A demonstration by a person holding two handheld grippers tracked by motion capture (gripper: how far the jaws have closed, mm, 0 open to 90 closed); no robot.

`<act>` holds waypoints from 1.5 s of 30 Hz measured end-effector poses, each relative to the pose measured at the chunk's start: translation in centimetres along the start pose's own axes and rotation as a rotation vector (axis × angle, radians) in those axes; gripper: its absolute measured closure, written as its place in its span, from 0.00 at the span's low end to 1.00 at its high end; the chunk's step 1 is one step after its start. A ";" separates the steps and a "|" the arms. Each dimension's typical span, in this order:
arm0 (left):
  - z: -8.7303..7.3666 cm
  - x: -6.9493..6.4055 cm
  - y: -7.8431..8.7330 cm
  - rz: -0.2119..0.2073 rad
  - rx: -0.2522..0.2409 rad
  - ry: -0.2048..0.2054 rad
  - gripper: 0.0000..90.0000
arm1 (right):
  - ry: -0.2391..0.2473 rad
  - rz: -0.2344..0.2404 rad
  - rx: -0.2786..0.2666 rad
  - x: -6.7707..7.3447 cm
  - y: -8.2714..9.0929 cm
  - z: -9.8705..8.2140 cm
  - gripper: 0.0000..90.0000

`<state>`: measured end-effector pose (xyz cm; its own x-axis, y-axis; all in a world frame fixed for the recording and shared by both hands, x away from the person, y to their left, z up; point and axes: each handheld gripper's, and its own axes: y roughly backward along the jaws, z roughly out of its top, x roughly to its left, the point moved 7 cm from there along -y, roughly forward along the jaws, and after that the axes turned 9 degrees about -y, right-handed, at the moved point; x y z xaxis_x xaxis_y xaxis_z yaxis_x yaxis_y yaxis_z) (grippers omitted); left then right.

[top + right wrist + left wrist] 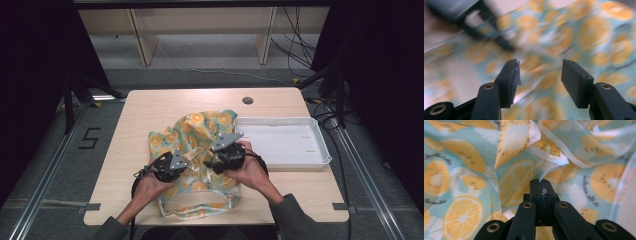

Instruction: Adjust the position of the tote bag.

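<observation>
Left claw (541,185) clamped on fruit-print cloth (514,177); right claw (539,75) spread, empty. Regrip hem squarely before pulling.

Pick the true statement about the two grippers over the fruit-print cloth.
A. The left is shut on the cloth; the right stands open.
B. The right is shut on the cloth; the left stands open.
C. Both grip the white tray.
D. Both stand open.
A: the left gripper has its jaws pressed together on a fold of the cloth, while the right gripper shows a clear gap between its jaws.
</observation>
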<state>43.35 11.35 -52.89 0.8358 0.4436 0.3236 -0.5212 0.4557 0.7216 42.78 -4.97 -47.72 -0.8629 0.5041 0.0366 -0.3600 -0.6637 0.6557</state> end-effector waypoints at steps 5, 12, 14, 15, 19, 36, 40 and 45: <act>0.5 1.1 1.6 -0.002 -0.032 0.024 1.00 | 0.028 0.026 0.116 2.5 -0.5 -4.7 0.47; 0.9 2.3 2.7 0.003 -0.068 0.052 1.00 | 0.023 0.007 0.195 1.5 -4.0 -6.6 0.49; 0.7 2.7 3.0 0.009 -0.070 0.050 1.00 | 0.025 0.004 0.202 1.3 -4.2 -6.7 0.55; 0.7 2.7 3.1 0.012 -0.077 0.058 1.00 | 0.022 -0.003 0.205 1.1 -4.5 -6.8 0.68; 0.5 3.3 3.5 0.022 -0.102 0.062 1.00 | 0.025 0.006 0.138 0.3 -3.3 -5.6 1.00; -1.0 5.6 4.4 0.052 -0.129 0.153 1.00 | -0.238 -0.229 0.026 -11.2 -0.5 -3.4 0.84; -0.9 5.8 4.6 0.052 -0.133 0.139 1.00 | -0.262 -0.217 0.018 -10.3 2.1 -2.4 0.55; -0.2 5.7 5.0 0.048 -0.153 0.149 1.00 | -0.189 -0.146 -0.100 -6.4 6.2 0.1 0.45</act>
<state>45.52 16.29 -47.58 0.7807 0.5713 0.2533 -0.5892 0.5379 0.6029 46.08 -12.24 -43.85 -0.7209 0.6866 0.0940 -0.5171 -0.6232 0.5867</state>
